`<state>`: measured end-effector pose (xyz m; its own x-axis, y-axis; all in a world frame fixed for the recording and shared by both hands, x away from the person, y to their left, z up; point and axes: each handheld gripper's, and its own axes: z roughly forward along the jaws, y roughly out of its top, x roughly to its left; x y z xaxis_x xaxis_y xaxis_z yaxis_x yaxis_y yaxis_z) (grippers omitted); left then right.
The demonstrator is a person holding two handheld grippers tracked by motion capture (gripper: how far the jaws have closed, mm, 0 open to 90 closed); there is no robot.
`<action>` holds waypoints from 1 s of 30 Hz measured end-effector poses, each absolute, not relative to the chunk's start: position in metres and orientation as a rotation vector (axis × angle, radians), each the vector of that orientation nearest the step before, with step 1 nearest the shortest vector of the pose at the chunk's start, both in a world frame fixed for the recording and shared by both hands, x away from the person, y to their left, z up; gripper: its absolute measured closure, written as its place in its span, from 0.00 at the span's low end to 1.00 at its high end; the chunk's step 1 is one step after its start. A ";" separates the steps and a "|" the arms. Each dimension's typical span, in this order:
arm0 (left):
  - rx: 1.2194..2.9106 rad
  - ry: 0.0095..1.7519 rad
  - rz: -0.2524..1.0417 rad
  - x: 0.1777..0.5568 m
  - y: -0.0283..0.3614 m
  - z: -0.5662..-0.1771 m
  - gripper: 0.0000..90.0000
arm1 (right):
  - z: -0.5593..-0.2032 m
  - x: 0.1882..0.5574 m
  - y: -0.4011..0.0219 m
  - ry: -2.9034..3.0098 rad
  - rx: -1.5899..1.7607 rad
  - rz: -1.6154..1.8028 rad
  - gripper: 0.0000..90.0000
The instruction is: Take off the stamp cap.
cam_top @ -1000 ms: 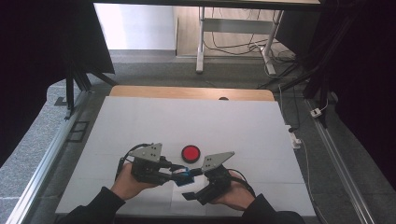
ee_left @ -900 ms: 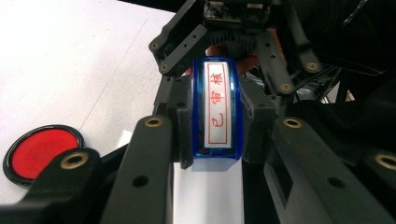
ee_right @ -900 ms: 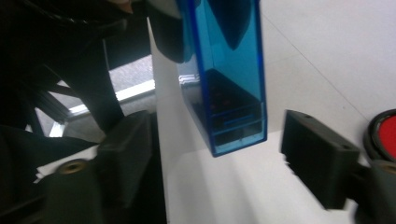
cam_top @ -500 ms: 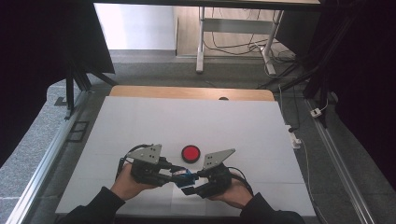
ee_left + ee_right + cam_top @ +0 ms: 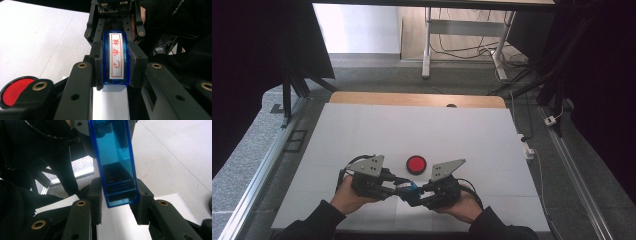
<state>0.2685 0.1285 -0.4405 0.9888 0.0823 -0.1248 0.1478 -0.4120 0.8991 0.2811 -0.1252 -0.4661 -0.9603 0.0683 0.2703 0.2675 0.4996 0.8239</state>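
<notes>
A blue see-through stamp [image 5: 408, 186] with a white label in red characters [image 5: 116, 55] hangs just above the table's near edge, between the two hands. My left gripper [image 5: 115, 67] is shut on one end of it. My right gripper [image 5: 117, 195] faces it from the other side. Its jaws have just been closing, and its pads now press on both sides of the stamp's [image 5: 112, 152] other end. In the high view the left gripper [image 5: 398, 185] and the right gripper [image 5: 416, 192] meet tip to tip. A round red ink pad [image 5: 416, 164] lies just behind them.
The white table top [image 5: 412, 130] stretches far ahead and to both sides, with a wooden strip [image 5: 412, 100] along its far edge. A white sheet of paper [image 5: 110, 105] lies under the stamp. The red ink pad [image 5: 15, 90] sits close to the left gripper.
The right gripper's jaws have drawn in onto the blue stamp that the left gripper holds. Both hands have stayed where they were.
</notes>
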 end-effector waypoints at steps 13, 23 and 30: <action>1.981 0.128 -0.064 0.268 0.130 -0.441 0.77 | -0.465 0.281 -0.126 -2.529 -0.266 -1.462 0.75; 1.960 0.104 -0.063 0.268 0.131 -0.441 0.77 | -0.462 0.279 -0.126 -2.542 -0.234 -1.473 0.76; 1.948 0.095 -0.076 0.268 0.132 -0.441 0.78 | -0.460 0.277 -0.126 -2.546 -0.225 -1.468 0.77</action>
<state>0.2678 0.1317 -0.4407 0.9947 0.0309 -0.0986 0.1030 -0.3681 0.9240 0.2774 -0.1264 -0.4598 -0.9697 0.0344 0.2420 0.2266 0.4972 0.8375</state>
